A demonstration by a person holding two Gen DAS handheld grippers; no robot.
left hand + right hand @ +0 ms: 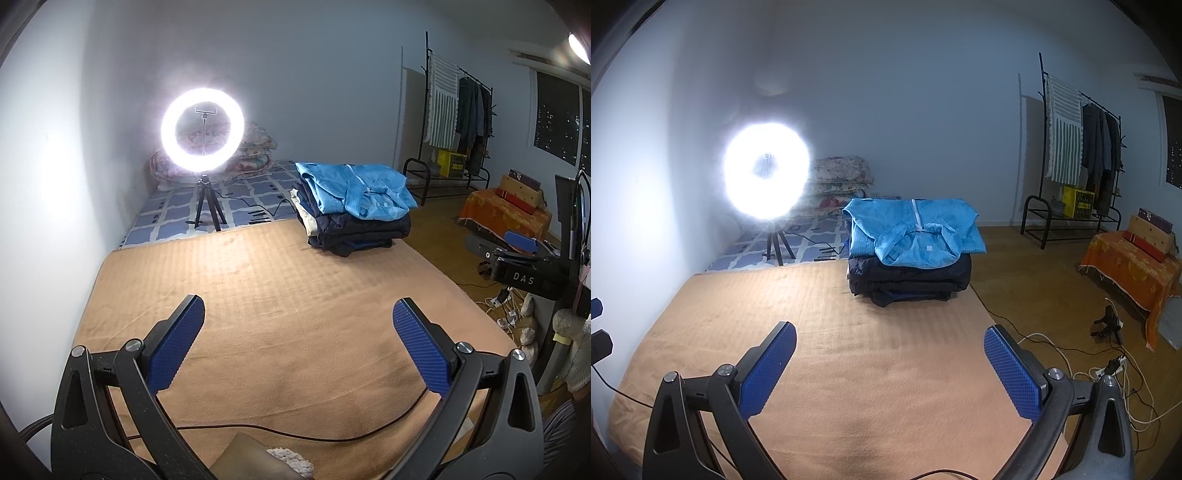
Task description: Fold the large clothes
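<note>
Pale walls close off the room behind a low bed, and most of that bed is covered by a tan blanket (280,295) that lies flat and bare in front of you. Your left gripper (298,317) hangs over the blanket's near edge with its blue-padded fingers (173,347) spread wide and nothing between them. Your right gripper (890,345) hovers over the same near stretch, jaws likewise parted and empty; in the left view it also shows beyond the blanket's right edge.

Your stack of folded clothes (910,254) sits at the blanket's far right corner, well apart from both grippers. On top lies a light blue jacket (356,190), zip side up with its collar towards you; beneath it are dark navy garments (908,280), and a pale cream piece (304,214) shows at the stack's left side.

Past the blanket's far edge the bed carries a blue-and-white patterned sheet (243,195), where a lit ring light (202,130) stands on a small black tripod (207,206). Behind it, floral quilts (838,181) are piled against the wall. A thin black cable (295,435) curls across the blanket's near edge. On the wooden floor to the right stand a black clothes rack (1078,155) with hanging garments and a low seat draped in orange cloth (1126,266), with white cables (1100,373) loose nearby.
</note>
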